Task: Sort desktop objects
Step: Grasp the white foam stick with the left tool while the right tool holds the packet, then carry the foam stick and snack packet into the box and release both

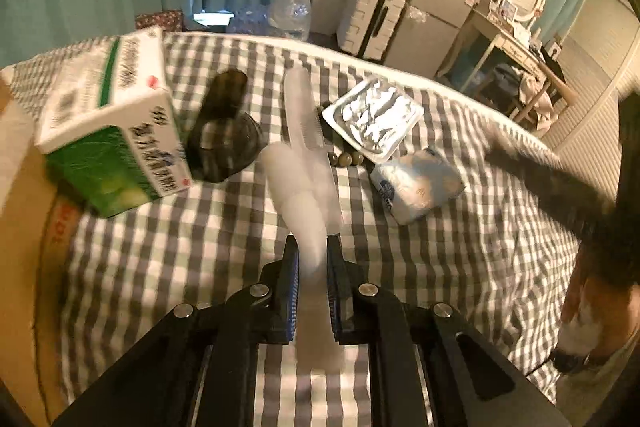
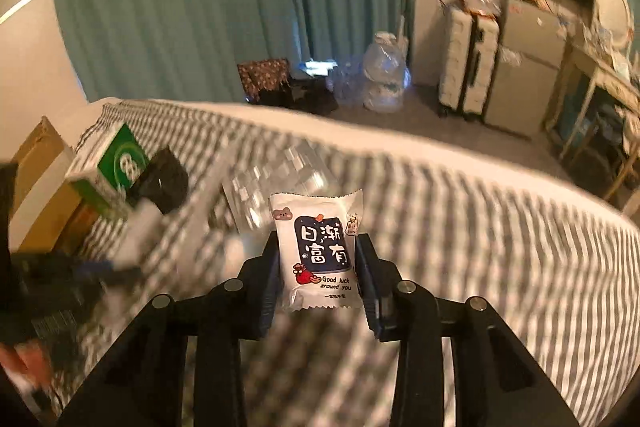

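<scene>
Checked cloth covers the surface (image 1: 440, 267). The left tool (image 1: 313, 247) is clamped on a blurred white translucent object (image 1: 296, 187). The right tool (image 2: 316, 247) grips a white snack packet (image 2: 318, 247) by its sides. On the surface: green-and-white box (image 1: 112, 131) far left, dark container (image 1: 224, 131) beside it, foil tray (image 1: 374, 115), tissue pack (image 1: 416, 183). Beyond: teal curtains (image 2: 180, 7), suitcase (image 1: 374, 15), water bottle (image 2: 386, 75).
</scene>
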Demonstrator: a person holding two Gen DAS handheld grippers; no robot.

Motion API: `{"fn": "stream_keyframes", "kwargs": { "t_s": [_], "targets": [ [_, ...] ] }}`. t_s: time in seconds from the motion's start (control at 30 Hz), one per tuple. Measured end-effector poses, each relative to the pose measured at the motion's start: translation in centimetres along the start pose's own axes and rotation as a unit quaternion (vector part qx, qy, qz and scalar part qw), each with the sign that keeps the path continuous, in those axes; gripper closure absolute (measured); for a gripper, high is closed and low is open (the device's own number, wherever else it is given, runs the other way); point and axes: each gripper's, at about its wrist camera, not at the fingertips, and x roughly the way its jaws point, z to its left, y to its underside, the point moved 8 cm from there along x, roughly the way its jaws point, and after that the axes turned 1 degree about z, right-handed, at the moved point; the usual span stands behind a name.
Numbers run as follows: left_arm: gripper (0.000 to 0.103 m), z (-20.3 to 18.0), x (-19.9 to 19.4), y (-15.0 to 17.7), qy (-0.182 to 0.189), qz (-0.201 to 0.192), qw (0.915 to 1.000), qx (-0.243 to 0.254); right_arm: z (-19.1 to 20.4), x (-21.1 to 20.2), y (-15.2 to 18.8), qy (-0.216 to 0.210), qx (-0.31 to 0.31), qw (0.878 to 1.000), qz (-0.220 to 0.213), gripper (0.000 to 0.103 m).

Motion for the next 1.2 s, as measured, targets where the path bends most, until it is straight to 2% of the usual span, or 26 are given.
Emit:
{"fn": "stream_keyframes", "kwargs": {
  "t_s": [0.13,0.23,0.37,0.5,0.6,0.73,0.9,1.03,1.17,1.2],
  "targets": [
    [0.091,-0.4,-2.7,-0.2,0.001,-0.021,0.9998,-0.001,-2.2,-1.1,3.9,-0.014,0.047,0.998,0.046,0.068],
    [0.091,-1.4,-5.0,-0.6,0.002,-0.042,0.9991,-0.001,-2.8,-3.6,3.4,-0.017,0.068,0.997,0.025,0.068],
    [0.091,-1.9,-9.1,-0.7,0.013,-0.087,0.9961,-0.007,-1.7,-6.7,2.8,-0.019,0.081,0.997,0.004,0.068],
    [0.091,-1.8,-13.0,-0.5,0.009,-0.118,0.9929,-0.013,1.8,-9.4,2.4,-0.017,0.041,0.999,-0.011,0.068],
    [0.091,-1.8,-15.3,-1.1,0.025,-0.139,0.9898,-0.021,4.8,-11.4,1.9,-0.014,-0.001,1.000,-0.024,0.068],
    [0.091,-0.5,-20.0,-2.6,0.022,-0.178,0.9838,-0.006,8.8,-14.1,1.3,-0.028,-0.041,0.998,-0.043,0.068],
    [0.090,4.8,-26.3,-3.9,0.034,-0.216,0.9753,-0.031,14.9,-16.1,-0.7,-0.091,-0.041,0.993,-0.060,0.068],
    [0.090,11.2,-27.4,-2.7,-0.044,-0.205,0.9765,-0.052,22.6,-16.4,-3.5,-0.159,-0.049,0.984,-0.067,0.068],
    [0.090,17.4,-25.4,-0.7,-0.074,-0.176,0.9750,-0.113,29.8,-14.0,-5.3,-0.213,-0.047,0.975,-0.046,0.068],
    [0.090,19.3,-24.7,-0.3,-0.095,-0.166,0.9737,-0.123,31.3,-13.2,-5.5,-0.217,-0.047,0.974,-0.039,0.068]
  ]
}}
